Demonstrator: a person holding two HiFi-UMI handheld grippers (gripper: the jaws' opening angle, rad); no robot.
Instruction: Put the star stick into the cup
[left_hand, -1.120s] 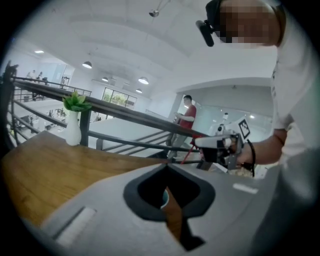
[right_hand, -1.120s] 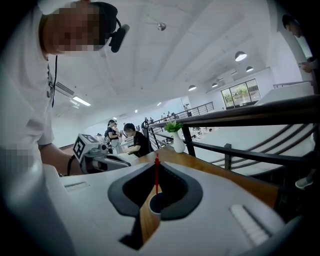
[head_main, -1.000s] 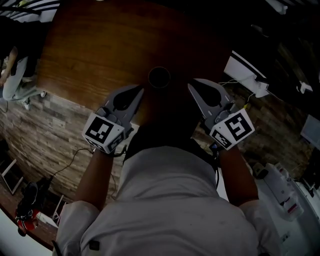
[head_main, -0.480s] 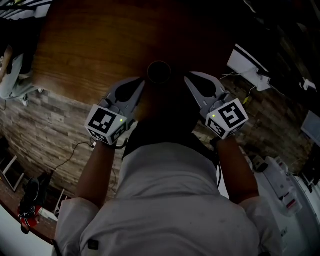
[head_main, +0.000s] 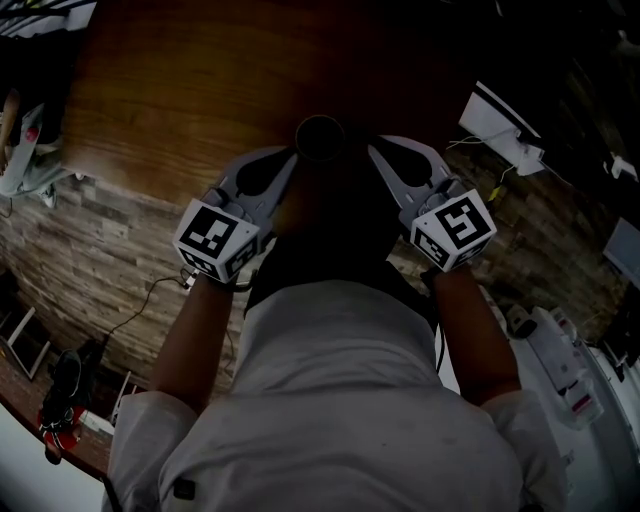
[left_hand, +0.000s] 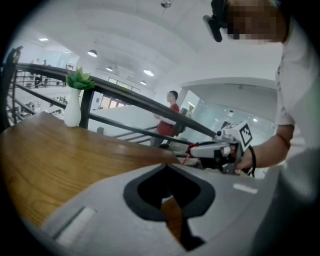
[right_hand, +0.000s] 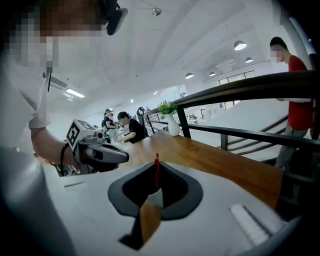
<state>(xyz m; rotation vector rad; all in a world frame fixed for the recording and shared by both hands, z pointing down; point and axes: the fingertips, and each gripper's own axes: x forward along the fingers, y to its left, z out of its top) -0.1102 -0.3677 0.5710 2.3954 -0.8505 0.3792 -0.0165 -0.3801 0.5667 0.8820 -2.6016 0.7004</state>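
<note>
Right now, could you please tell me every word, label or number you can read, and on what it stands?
No readable words or numbers.
Left gripper cube: square marker pattern, no letters.
Right gripper cube: likewise.
White device, red label: too small to read.

I find no words, numbers or brand names I can read, only coded black-and-white square markers (head_main: 215, 238) on my left tool (head_main: 287, 158) and right tool (head_main: 377, 152).

Figure: person in a white short-sleeved shirt (head_main: 340, 400); grey left gripper (head_main: 290, 157) and right gripper (head_main: 374, 150), each carrying black-and-white marker cubes (head_main: 215, 240).
</note>
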